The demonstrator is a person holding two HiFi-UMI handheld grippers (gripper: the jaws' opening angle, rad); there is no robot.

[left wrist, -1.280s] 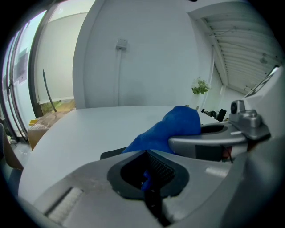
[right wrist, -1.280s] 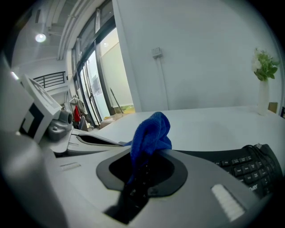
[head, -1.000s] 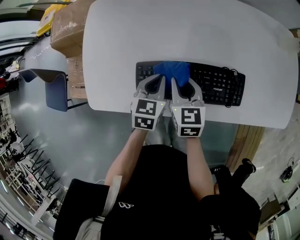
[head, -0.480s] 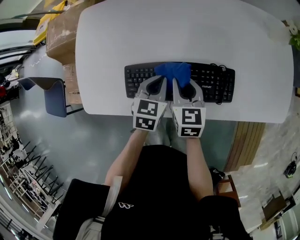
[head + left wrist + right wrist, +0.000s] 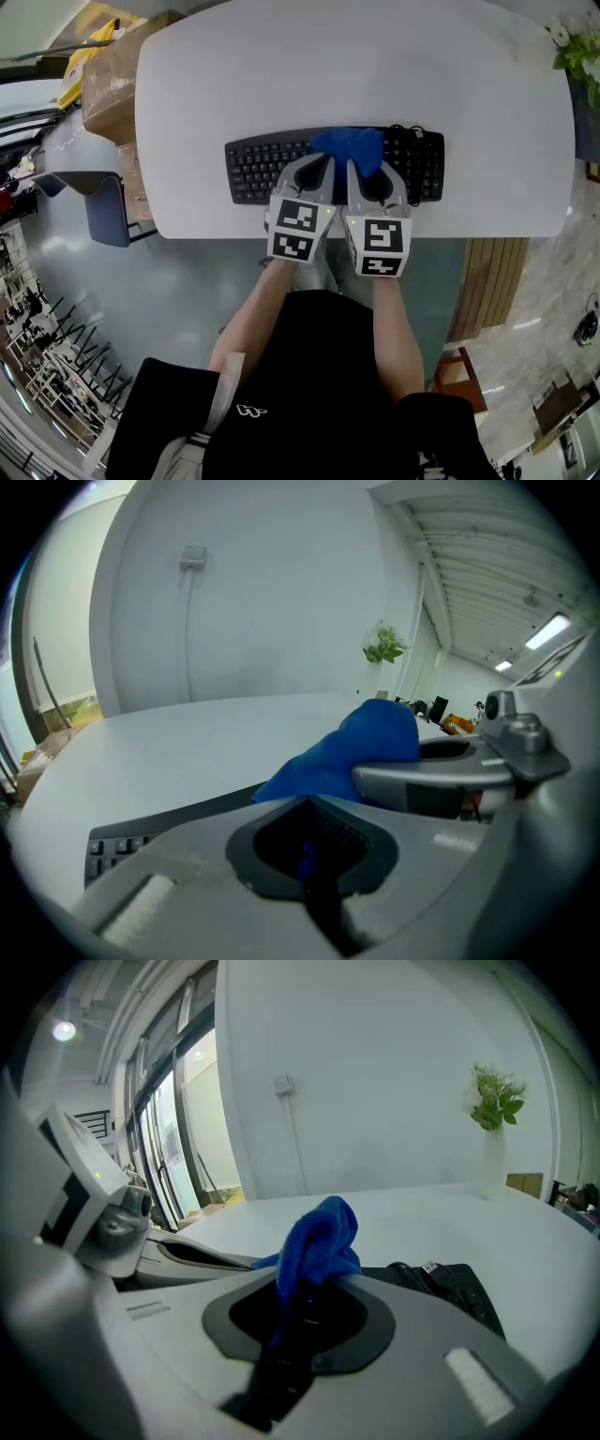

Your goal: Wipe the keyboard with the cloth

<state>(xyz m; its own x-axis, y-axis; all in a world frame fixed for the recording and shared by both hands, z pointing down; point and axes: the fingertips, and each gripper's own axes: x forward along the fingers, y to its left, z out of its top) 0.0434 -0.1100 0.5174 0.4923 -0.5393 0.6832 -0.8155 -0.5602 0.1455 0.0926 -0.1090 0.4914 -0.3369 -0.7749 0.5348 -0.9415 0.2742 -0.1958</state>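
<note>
- Left gripper (image 5: 317, 167) and right gripper (image 5: 360, 169) sit side by side, almost touching, over the middle of the black keyboard (image 5: 262, 169).
- Left gripper's jaws are pressed together – a sliver of blue shows in the seam, so it pinches the cloth (image 5: 349, 145).
- Right gripper's jaws are also clamped on the cloth; a blue fold bunches up just past its tips.
- The cloth rests on the keys at about 12 o'clock of the keyboard's centre, reaching its far edge.
- The keyboard lies along the near edge of the white table (image 5: 328, 66), at 6 o'clock of the tabletop, long side left to right.
- A cable is bunched at the keyboard's far right corner.
- Cardboard box (image 5: 112, 66) at 10 o'clock, beside the table.
- Plant (image 5: 574, 47) at 2 o'clock – right table corner.
</note>
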